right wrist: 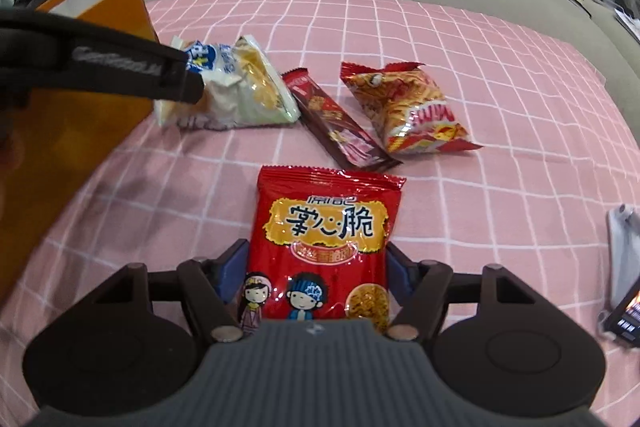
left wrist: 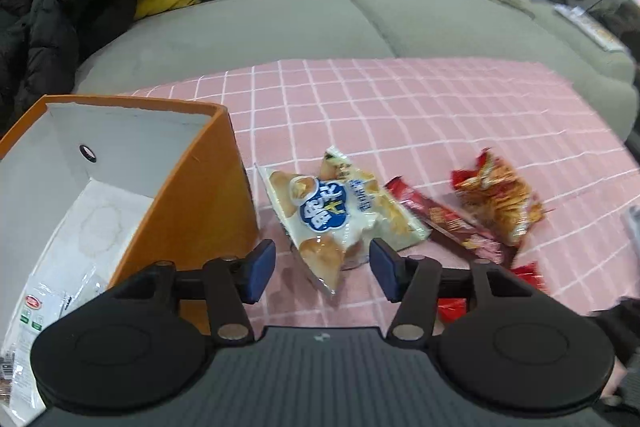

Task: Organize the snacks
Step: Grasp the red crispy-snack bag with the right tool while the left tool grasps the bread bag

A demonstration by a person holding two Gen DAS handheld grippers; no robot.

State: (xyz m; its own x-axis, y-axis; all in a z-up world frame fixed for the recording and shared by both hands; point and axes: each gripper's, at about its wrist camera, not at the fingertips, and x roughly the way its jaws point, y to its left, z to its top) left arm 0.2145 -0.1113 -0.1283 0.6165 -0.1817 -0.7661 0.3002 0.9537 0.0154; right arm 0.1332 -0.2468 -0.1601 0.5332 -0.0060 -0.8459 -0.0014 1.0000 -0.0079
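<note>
One packet already lies in the orange box [left wrist: 192, 187]; four remain on the pink-checked worktop [left wrist: 440, 115]. The right claw [right wrist: 316, 267] straddles the red noodle packet [right wrist: 324, 227], grip unconfirmed; the left claw [left wrist: 322, 269] gapes over the white snack bag [left wrist: 336, 211].

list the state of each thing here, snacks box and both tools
orange box: open, a packet already inside
white bun bag: sealed, flat on the cloth, between the fingers of the left tool, which is open
brown bar: sealed, lying loose
orange chip bag: sealed, lying loose
red noodle bag: sealed, between the fingers of the right tool; grip unclear
</note>
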